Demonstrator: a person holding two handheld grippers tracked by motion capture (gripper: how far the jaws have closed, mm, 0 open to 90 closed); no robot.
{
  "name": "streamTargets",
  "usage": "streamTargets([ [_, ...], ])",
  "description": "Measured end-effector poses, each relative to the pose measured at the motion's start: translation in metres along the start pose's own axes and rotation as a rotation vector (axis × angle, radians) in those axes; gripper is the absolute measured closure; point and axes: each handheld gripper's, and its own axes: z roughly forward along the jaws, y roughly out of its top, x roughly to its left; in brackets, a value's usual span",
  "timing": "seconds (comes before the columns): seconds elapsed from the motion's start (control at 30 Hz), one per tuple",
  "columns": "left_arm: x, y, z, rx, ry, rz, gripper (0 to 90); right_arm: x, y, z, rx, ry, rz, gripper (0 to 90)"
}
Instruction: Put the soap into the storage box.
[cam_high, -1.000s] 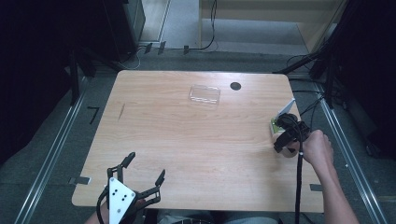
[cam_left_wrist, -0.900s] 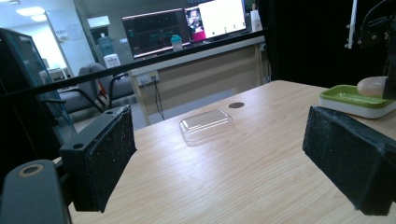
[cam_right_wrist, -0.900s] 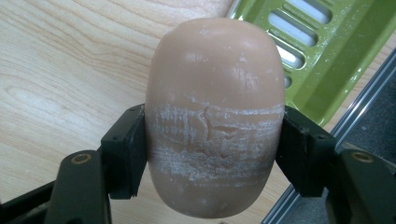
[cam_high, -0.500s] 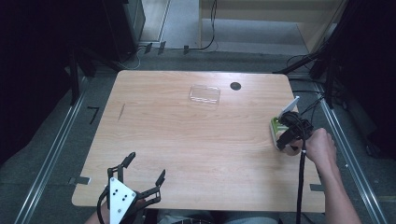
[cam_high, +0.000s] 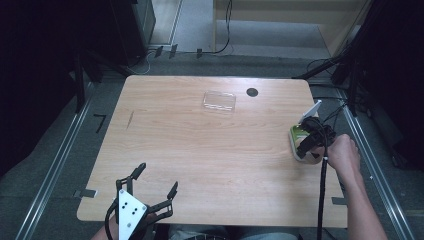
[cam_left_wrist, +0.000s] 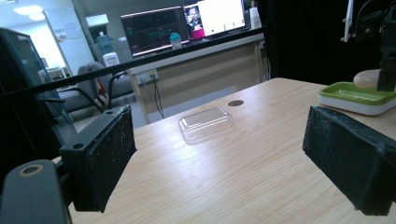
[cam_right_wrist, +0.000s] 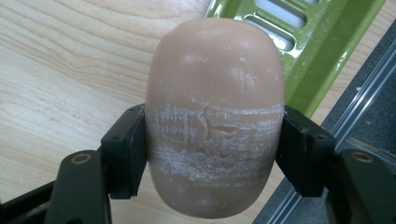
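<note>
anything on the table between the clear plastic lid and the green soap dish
No: in the high view, only bare wood lies between the clear plastic lid and the green soap dish.

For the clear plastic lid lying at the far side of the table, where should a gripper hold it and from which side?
Judging by its shape, grip the clear plastic lid across its short width, on the two long edges, coming from above. It lies flat and low on the table, so a level approach would likely slide it.

Lid (cam_high: 219, 101) lies at desk (cam_high: 200, 150) far side, hole (cam_high: 252, 92) just right of it. Soap dish (cam_high: 296, 137) sits at right edge. Soap (cam_right_wrist: 215, 116) sits between right gripper (cam_high: 306, 146) pads, just beside dish. Left gripper (cam_high: 150, 192) at near-left edge.
</note>
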Motion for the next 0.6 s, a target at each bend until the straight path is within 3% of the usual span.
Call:
streamTargets([
  [0.6,0.000,0.000,0.001,0.003,-0.003,0.002,9.9,-0.014,0.010,0.000,0.004,0.005,0.032,33.6],
])
